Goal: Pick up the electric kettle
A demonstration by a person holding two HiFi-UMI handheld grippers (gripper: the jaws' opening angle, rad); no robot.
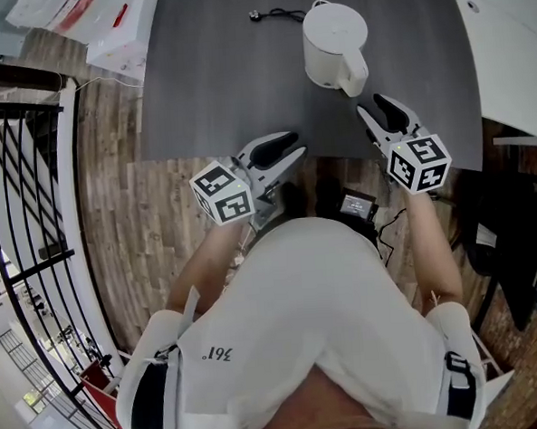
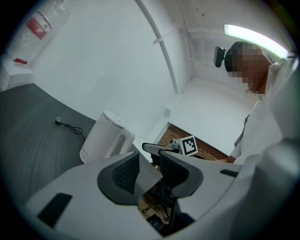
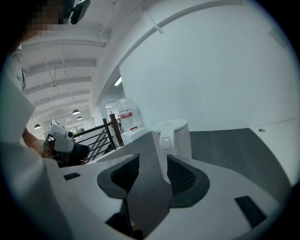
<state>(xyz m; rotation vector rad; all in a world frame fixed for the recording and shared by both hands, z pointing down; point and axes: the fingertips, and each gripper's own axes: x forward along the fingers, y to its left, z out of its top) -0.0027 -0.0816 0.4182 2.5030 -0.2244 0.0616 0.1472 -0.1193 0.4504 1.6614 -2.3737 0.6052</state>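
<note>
- Right gripper (image 1: 373, 108) sits just short of the electric kettle (image 1: 333, 40). Its jaws are moderately apart and empty, lined up with the handle (image 1: 355, 75) but not touching it.
- Left gripper (image 1: 293, 146) waits farther from the kettle, jaws narrowly apart, holding nothing.
- The kettle stands upright on the grey table (image 1: 224, 85), handle toward the person.
- This looks like the approach step; next, the right jaws must straddle the handle and close.

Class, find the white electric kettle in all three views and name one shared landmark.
Head view: kettle upper centre-right.
Left gripper view: kettle left of centre.
Right gripper view: kettle at centre, handle facing the camera.
Shared landmark: the dark grey table it stands on.
</note>
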